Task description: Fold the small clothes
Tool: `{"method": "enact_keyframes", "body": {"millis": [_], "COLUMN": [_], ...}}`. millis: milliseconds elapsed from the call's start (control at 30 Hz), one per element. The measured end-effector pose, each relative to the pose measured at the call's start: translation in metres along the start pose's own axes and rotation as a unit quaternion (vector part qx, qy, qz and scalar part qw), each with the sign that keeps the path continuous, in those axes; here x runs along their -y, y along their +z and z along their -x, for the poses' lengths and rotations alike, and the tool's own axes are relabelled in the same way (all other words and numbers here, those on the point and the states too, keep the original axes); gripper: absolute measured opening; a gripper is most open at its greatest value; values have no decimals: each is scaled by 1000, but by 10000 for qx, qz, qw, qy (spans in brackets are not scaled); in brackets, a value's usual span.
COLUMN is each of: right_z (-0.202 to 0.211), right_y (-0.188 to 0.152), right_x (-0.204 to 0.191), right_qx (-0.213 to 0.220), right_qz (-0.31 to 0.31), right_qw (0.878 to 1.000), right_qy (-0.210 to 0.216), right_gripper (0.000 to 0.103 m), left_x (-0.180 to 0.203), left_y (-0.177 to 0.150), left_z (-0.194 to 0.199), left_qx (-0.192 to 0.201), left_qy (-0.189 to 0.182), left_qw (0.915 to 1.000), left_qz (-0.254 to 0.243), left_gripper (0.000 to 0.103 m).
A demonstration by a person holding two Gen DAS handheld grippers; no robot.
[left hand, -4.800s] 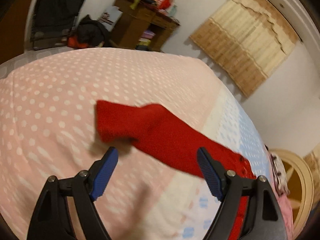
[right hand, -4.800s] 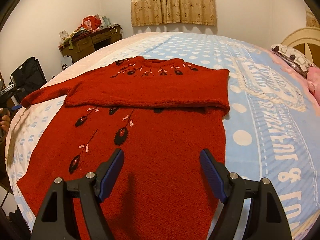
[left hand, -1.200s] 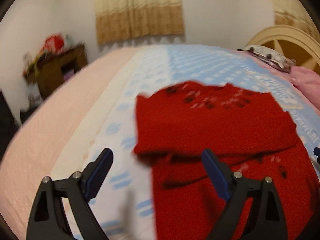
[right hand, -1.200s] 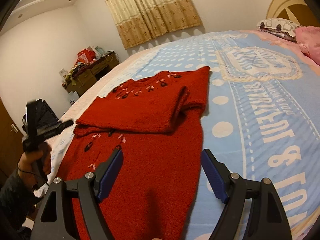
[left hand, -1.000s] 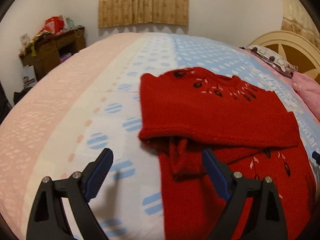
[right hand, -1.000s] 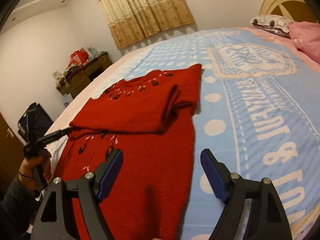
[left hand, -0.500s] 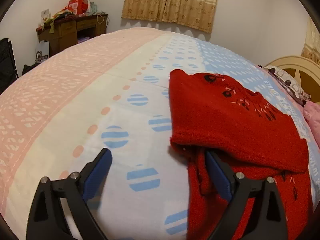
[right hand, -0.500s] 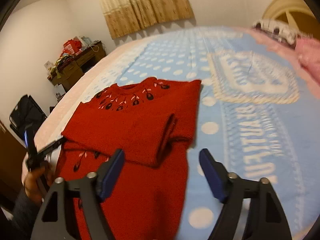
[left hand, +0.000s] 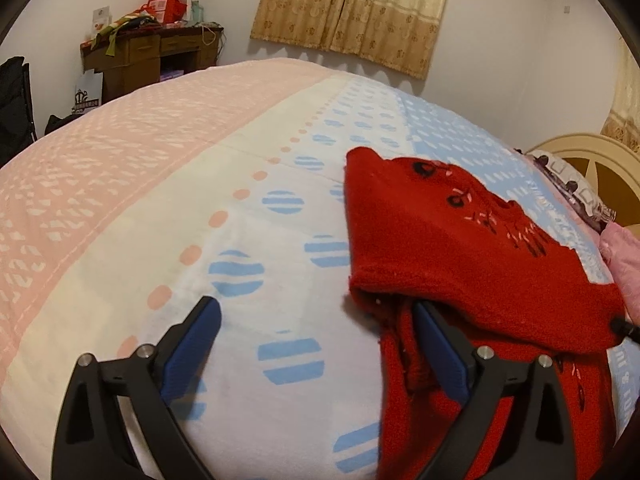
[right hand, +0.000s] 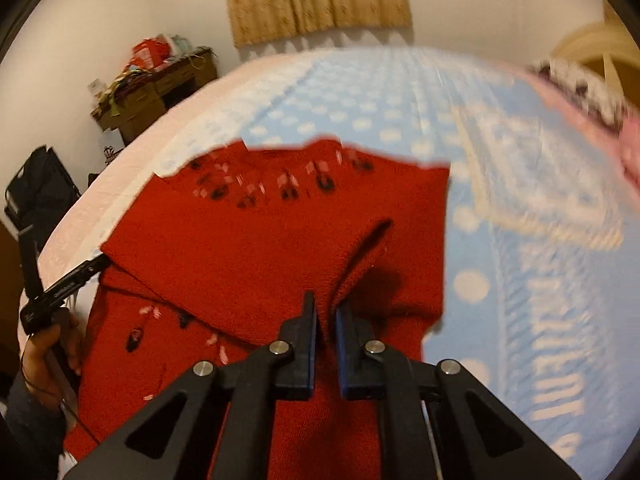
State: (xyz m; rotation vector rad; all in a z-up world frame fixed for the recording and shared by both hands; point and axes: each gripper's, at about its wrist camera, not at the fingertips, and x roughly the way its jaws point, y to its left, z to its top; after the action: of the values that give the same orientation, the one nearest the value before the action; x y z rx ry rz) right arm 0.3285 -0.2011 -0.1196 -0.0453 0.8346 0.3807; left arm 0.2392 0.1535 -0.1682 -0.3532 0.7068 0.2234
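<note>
Right gripper (right hand: 326, 312) has just been closing and is now clamping a ridge of red knit between its pads, at the edge of the folded-over sleeve near the sweater's (right hand: 260, 248) right side. A second ago those jaws were standing wide above the cloth with nothing between them, so the grasp is new. Judgement: sleeves are already lying folded across the chest, and this pinch is probably starting the next fold of the body.

Left gripper (left hand: 316, 336) is standing wide open, holding nothing; its jaws have been widening slightly. Its right pad is tucking in under the folded sleeve edge at the sweater's left side, while the left pad is hovering over bare bedspread (left hand: 180, 200). It has been edging closer to that edge over the last second.

Both grippers are pointing steeply downward at the bed. The person's left hand (right hand: 44, 356) is showing at the right view's left margin, gripping its handle.
</note>
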Motion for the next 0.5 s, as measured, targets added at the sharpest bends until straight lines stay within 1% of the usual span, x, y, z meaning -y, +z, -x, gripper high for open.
{"method": "enact_keyframes", "body": {"millis": [67,133,200,300,367,433,500], "right_z": [16,25,28,24,16,9,-1], "right_y": [10,18,23,23,18,13,7], "right_x": [-3,-2,1,12,17,23,30], "right_qx": [205,317,380,295,182,69,-40], "right_qz": [148,177,149,24,16,-66,-139], "right_qw": [9996,9992,9985,9986,9983,9983,9982], "right_qy": [-97,-190,-353,-446,-561,-582,-590], "right_gripper": [7,7,7,7,7,7,7], "left_x": [-4,-8,-9,-5,-2,0,-2], "left_y": [0,1,1,1,1,1,0], "left_z": [2,3,1,0,-2,-3,0], "left_qx": [42,58,34,0,-38,-51,38], "left_qy": [-57,-98,-83,14,115,163,94], "left_qw": [9999,9997,9997,9999,9999,9999,9999], "left_qz": [101,225,244,154,44,-5,48], "left_gripper": [99,98,98,98,98,98,98]}}
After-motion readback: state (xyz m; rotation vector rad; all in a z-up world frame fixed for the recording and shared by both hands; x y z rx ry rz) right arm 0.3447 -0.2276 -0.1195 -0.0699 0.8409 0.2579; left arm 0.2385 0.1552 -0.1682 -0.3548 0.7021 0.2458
